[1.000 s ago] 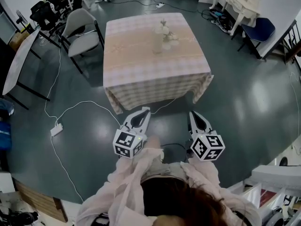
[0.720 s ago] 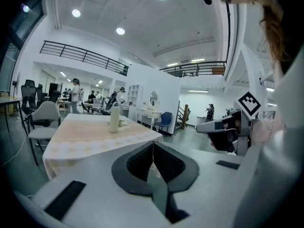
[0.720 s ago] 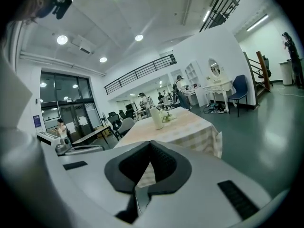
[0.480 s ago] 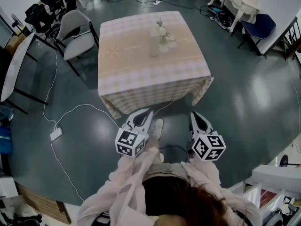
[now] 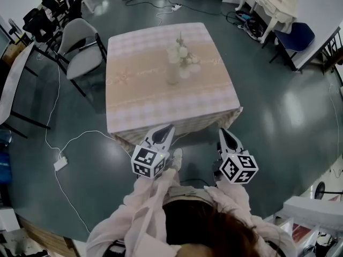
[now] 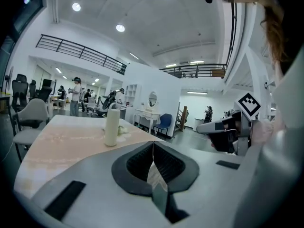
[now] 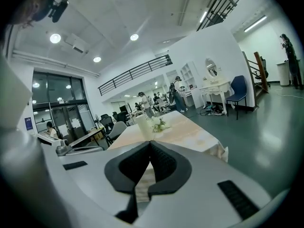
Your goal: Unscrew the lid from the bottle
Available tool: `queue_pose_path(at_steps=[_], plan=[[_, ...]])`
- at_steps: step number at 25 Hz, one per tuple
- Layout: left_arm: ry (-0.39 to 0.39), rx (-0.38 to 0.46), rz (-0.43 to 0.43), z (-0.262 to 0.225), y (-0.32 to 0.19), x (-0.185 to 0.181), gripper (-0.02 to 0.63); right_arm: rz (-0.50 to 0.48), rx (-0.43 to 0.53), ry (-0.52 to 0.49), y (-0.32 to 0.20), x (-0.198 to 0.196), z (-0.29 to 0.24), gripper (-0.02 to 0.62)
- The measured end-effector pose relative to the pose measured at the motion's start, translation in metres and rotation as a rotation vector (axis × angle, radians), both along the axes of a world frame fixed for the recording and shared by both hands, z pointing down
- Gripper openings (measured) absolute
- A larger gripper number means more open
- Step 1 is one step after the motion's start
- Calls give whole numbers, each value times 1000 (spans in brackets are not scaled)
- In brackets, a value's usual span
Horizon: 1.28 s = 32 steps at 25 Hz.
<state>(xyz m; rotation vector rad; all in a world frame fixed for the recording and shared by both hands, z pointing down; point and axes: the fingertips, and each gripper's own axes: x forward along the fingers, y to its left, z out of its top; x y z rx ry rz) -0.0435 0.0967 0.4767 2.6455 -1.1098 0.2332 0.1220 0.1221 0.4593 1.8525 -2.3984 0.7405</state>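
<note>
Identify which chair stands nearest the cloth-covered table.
The grey chair, beside the table's left edge; the blue chair sits by the white dresser, the black chairs farther off.

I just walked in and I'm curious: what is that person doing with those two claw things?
A person holds a gripper in each hand, facing a table with a checked cloth. The left gripper and the right gripper are both shut and hold nothing, just short of the table's near edge. A pale bottle stands upright mid-table beside white flowers, untouched, so the unscrewing has not begun.
</note>
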Motion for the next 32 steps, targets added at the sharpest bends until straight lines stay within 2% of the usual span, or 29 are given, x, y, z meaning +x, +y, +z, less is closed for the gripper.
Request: queue_pose_path(at_steps=[9, 17, 23, 32], plan=[[12, 1, 23, -3, -98, 9, 28, 22, 3, 10, -95, 7, -6, 12], [-3, 4, 44, 2, -165, 9, 28, 39, 9, 1, -164, 10, 0, 12], [-10, 9, 65, 7, -186, 13, 28, 41, 4, -8, -191, 10, 10, 13], [-18, -19, 39, 20, -201, 15, 28, 22, -26, -19, -216, 17, 22, 12]])
